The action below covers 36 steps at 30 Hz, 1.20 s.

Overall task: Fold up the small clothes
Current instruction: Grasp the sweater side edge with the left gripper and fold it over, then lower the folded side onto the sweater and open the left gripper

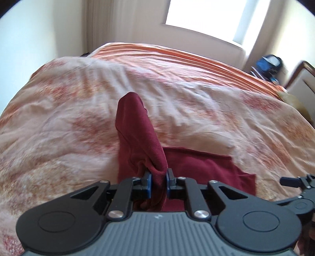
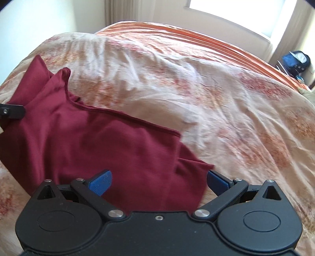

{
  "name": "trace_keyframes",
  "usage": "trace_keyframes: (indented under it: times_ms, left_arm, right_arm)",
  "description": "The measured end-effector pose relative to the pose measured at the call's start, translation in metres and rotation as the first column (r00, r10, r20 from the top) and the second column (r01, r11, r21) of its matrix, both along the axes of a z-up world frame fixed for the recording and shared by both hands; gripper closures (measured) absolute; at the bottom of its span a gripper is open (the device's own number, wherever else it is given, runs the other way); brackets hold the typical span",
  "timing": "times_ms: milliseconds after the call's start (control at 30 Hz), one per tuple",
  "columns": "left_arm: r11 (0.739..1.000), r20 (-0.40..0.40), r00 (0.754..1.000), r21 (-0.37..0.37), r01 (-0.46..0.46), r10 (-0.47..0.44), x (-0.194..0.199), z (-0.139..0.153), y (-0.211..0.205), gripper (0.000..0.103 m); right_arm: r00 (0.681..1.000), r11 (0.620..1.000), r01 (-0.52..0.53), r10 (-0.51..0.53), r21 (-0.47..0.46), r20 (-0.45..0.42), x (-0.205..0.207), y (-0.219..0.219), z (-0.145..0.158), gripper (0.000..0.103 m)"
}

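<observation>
A dark red garment [image 2: 94, 141] lies spread on a bed [image 2: 226, 102] covered with a cream and orange patterned sheet, filling the lower left of the right wrist view. In the left wrist view, the left gripper [image 1: 159, 178] has its blue-padded fingers [image 1: 148, 182] drawn narrow and clamped on a bunched fold of the cloth, which rises as a peak at the centre of the frame while the rest lies flat at lower right. The right gripper [image 2: 159, 182] hangs over the garment's near edge with its fingers [image 2: 101, 182] spread wide, the cloth below them, nothing pinched. An orange striped cover [image 1: 177, 53] crosses the far side of the bed. A blue bag [image 1: 268, 65] sits at the upper right beneath a bright window [image 1: 204, 13].
</observation>
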<state>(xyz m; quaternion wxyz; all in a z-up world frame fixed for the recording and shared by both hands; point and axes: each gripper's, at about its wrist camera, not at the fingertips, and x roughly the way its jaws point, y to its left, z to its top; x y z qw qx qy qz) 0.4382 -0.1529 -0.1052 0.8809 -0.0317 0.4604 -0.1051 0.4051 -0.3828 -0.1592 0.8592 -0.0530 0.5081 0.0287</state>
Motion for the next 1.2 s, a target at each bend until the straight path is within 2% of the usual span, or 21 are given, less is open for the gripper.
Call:
trace_keyframes:
  times_ms: [167,333,400,467,500,533,567,600,633,700,767,800,833,967,1033,1100,1167,1200]
  left_arm:
    - [0.99,-0.018,0.991,-0.048,0.132,-0.133,-0.015,-0.002,-0.063,0.09]
    - [0.958,-0.11,0.955,-0.117,0.262,-0.275,-0.028,-0.051,-0.135,0.092]
    - [0.943,-0.176,0.93,-0.133,0.304,-0.324,-0.031,-0.077,-0.156,0.09]
    - [0.937,-0.234,0.909,-0.145,0.317,-0.344,-0.033,-0.093,-0.167,0.084]
    - [0.935,-0.252,0.903,-0.16,0.316,-0.348,-0.034,-0.096,-0.167,0.077]
    - [0.934,-0.259,0.901,-0.179,0.311,-0.349,-0.036,-0.097,-0.163,0.061]
    - [0.933,-0.262,0.9,-0.194,0.303,-0.347,-0.038,-0.096,-0.16,0.051]
    - [0.935,-0.26,0.904,-0.198,0.295,-0.34,-0.038,-0.093,-0.156,0.033]
    - [0.939,-0.251,0.911,-0.194,0.286,-0.329,-0.04,-0.09,-0.15,0.028]
    - [0.942,-0.235,0.919,-0.192,0.274,-0.315,-0.043,-0.083,-0.136,0.028]
    - [0.949,-0.231,0.929,-0.193,0.248,-0.29,-0.04,-0.076,-0.121,0.02]
    - [0.96,-0.227,0.94,-0.174,0.218,-0.255,-0.039,-0.072,-0.112,0.01]
    - [0.972,-0.219,0.952,-0.149,0.182,-0.212,-0.037,-0.069,-0.103,0.005]
    - [0.994,-0.209,0.976,-0.099,0.044,-0.064,-0.033,-0.07,-0.066,0.001]
    - [0.997,-0.233,0.972,-0.062,-0.045,0.029,-0.027,-0.079,-0.047,0.0]
    - [0.993,-0.26,0.962,-0.056,-0.108,0.089,-0.02,-0.091,-0.029,0.001]
    - [0.979,-0.295,0.945,-0.099,-0.177,0.141,-0.015,-0.1,-0.01,0.001]
    - [0.97,-0.311,0.937,-0.126,-0.207,0.16,-0.016,-0.102,0.0,0.001]
  right_arm:
    - [0.997,0.997,0.069,-0.069,-0.032,-0.016,-0.017,-0.047,-0.01,0.001]
    - [0.984,0.984,0.151,-0.159,-0.098,-0.076,-0.038,-0.095,-0.032,0.001]
    - [0.975,0.976,0.189,-0.2,-0.109,-0.097,-0.045,-0.113,-0.04,0.001]
    - [0.965,0.968,0.224,-0.236,-0.112,-0.11,-0.049,-0.128,-0.046,0.001]
    - [0.962,0.965,0.239,-0.251,-0.108,-0.111,-0.051,-0.134,-0.048,0.001]
    - [0.959,0.963,0.251,-0.261,-0.098,-0.108,-0.051,-0.139,-0.049,0.001]
    - [0.958,0.962,0.261,-0.269,-0.082,-0.103,-0.051,-0.143,-0.049,0.001]
    - [0.957,0.961,0.269,-0.274,-0.062,-0.095,-0.049,-0.146,-0.048,0.001]
    - [0.957,0.96,0.276,-0.278,-0.038,-0.087,-0.048,-0.147,-0.048,0.001]
    - [0.958,0.96,0.279,-0.278,0.01,-0.071,-0.04,-0.145,-0.046,0.001]
    - [0.962,0.96,0.272,-0.268,0.067,-0.055,-0.03,-0.141,-0.044,0.001]
    - [0.964,0.959,0.265,-0.261,0.103,-0.051,-0.024,-0.138,-0.044,0.001]
    - [0.966,0.955,0.258,-0.254,0.143,-0.046,-0.019,-0.135,-0.044,0.001]
    - [0.969,0.919,0.244,-0.243,0.31,-0.043,0.004,-0.119,-0.054,0.001]
    - [0.969,0.895,0.246,-0.24,0.373,-0.063,0.015,-0.111,-0.065,0.009]
    - [0.97,0.878,0.244,-0.229,0.412,-0.086,0.022,-0.104,-0.075,0.017]
    - [0.965,0.862,0.262,-0.235,0.435,-0.114,0.025,-0.1,-0.085,0.031]
    - [0.962,0.856,0.274,-0.245,0.439,-0.123,0.025,-0.099,-0.087,0.043]
